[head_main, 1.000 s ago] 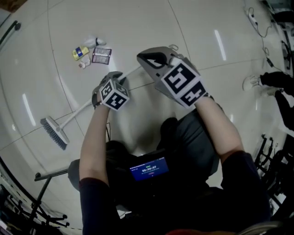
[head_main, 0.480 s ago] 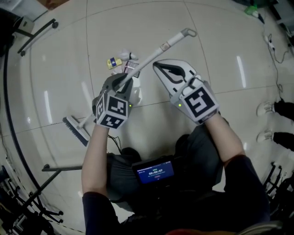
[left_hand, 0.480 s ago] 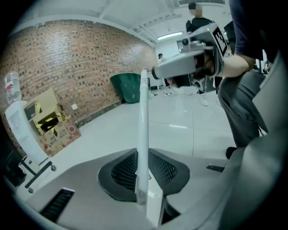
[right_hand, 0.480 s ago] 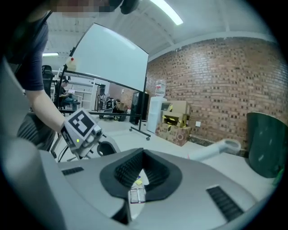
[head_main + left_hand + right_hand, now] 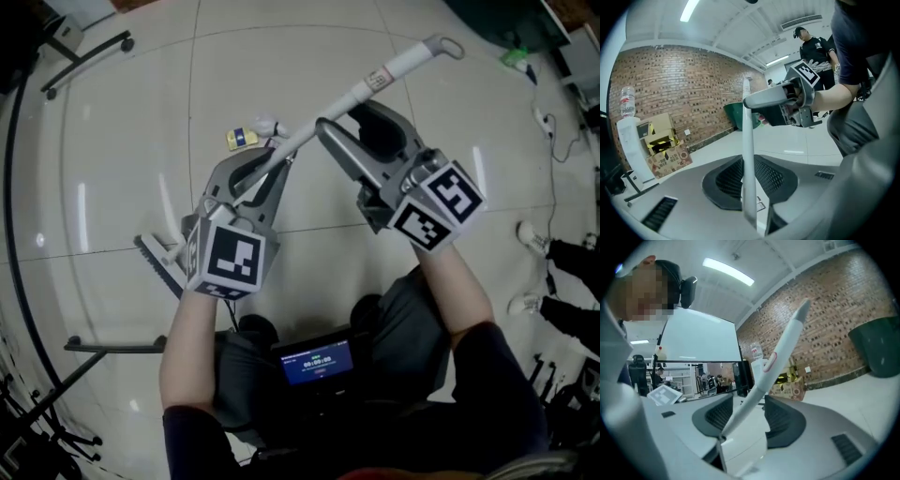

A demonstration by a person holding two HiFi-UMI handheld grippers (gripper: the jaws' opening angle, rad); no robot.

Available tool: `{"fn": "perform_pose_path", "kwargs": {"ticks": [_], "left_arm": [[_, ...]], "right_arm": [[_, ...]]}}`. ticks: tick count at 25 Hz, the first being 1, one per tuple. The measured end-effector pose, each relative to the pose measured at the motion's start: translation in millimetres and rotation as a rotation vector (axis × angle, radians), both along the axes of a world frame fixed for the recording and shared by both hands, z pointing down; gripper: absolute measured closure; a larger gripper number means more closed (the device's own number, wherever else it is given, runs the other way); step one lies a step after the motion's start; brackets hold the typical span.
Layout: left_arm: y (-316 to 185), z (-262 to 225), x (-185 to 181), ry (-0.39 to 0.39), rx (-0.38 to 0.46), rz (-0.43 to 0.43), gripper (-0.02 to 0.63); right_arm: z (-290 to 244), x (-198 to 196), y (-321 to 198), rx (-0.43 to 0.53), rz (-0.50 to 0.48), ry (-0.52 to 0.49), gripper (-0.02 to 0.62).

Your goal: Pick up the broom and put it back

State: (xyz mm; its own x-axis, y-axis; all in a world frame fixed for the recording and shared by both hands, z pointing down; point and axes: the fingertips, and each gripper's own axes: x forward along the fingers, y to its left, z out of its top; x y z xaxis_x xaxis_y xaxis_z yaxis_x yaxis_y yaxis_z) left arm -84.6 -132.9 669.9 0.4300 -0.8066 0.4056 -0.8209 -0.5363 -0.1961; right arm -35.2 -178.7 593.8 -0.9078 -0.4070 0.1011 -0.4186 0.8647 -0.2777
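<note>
**Broom retrieval, mid-course.** Nearest the person, the left tongs (image 5: 265,161) are clamping the white handle of the broom (image 5: 375,82) low on its length, with the pads pressing on it from either side in the left gripper view. Just beside them, the right tongs (image 5: 349,120) are standing wide apart, having just been opening. The handle is passing between their jaws in the right gripper view, but the pads are not pressing on it (so only one hand is carrying the load). The broom is slanting across the head view, its hooked top end pointing up and away to the right. Its brush head (image 5: 157,265) is hanging at the lower left, either on or just above the tiled floor (image 5: 112,150); which of the two cannot be told. Beyond the handle, small packets and a bottle (image 5: 246,137) are lying on the floor, apart from the broom. Farther off, a green bin (image 5: 739,116), cardboard boxes (image 5: 665,150) and a brick wall (image 5: 679,79) are showing. Judged from this, the picking-up is looking done or nearly so, while the putting-back is remaining. No rack, corner or hook for the broom is appearing in any view, so the carrying and the setting-down are both lying ahead.
</note>
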Motion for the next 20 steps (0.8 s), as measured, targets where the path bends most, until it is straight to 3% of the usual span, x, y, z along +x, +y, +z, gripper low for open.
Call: {"fn": "perform_pose_path", "kwargs": {"ticks": [3, 6, 9, 12, 20], "left_arm": [[3.1, -13.1, -10.4, 0.007, 0.049, -0.039, 0.528], [9.0, -26.6, -26.8, 0.021, 0.088, -0.103, 0.526], [19.4, -41.1, -43.5, 0.030, 0.115, -0.191, 0.526], [32.8, -60.6, -58.8, 0.027, 0.132, -0.278, 0.525], [75.2, -130.8, -141.7, 0.019, 0.090, -0.489, 0.529]], "right_arm": [[-10.9, -8.5, 8.2, 0.049, -0.012, 0.013, 0.351], [0.8, -15.5, 30.7, 0.040, -0.062, 0.107, 0.351], [10.2, -16.4, 53.7, -0.023, -0.122, 0.222, 0.351], [-3.3, -6.4, 68.6, -0.093, -0.147, 0.271, 0.353], [-62.8, 10.4, 113.0, -0.308, -0.156, 0.235, 0.397]]}}
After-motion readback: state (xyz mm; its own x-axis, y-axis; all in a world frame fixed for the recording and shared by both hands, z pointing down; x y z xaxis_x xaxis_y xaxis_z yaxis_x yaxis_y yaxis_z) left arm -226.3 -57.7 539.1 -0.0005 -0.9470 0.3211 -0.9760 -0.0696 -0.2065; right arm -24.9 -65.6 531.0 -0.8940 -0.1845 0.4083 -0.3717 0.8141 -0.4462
